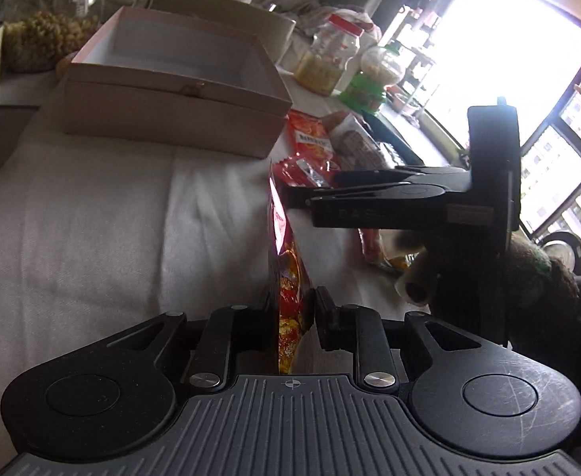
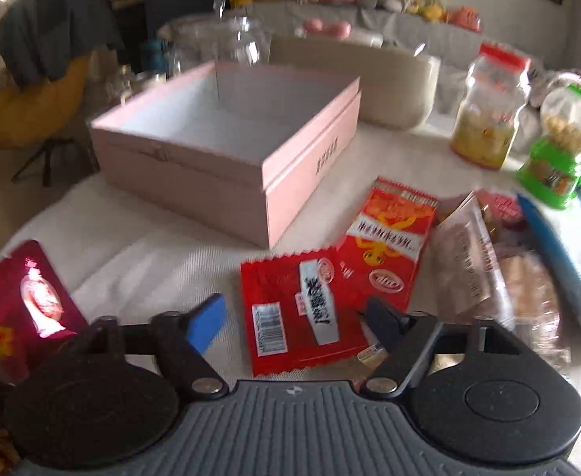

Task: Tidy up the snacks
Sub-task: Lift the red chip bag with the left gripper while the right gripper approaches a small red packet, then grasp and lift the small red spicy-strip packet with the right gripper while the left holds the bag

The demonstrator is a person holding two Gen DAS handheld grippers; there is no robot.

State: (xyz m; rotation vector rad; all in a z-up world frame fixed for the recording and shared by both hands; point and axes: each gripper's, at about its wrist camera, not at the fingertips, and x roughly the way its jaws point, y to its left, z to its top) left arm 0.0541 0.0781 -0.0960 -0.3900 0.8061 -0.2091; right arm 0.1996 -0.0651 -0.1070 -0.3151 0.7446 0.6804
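Your left gripper (image 1: 292, 309) is pinching a red snack bag (image 1: 286, 277) upright between its jaws. Your right gripper (image 2: 294, 317), jaws parted and holding nothing, is hovering over the red packet (image 2: 302, 309). Ahead of both, the pink box (image 2: 227, 146) is sitting empty, so sorting is barely beginning.

Pink box (image 2: 227, 166), white inside, dark lettering on one side. White woven tablecloth (image 1: 92, 238). Left gripper (image 1: 292, 317) black, clamping a red snack bag (image 1: 286, 297) with yellow-gold print. Right gripper (image 2: 290, 323) black arms, blue pads (image 2: 207, 323). Below it: red packet (image 2: 302, 309) with white label, black characters and a barcode; red-orange packet (image 2: 389, 246) with white text band. Clear jar, red lid (image 2: 489, 107), yellow contents. Green-based jar (image 2: 556, 150).
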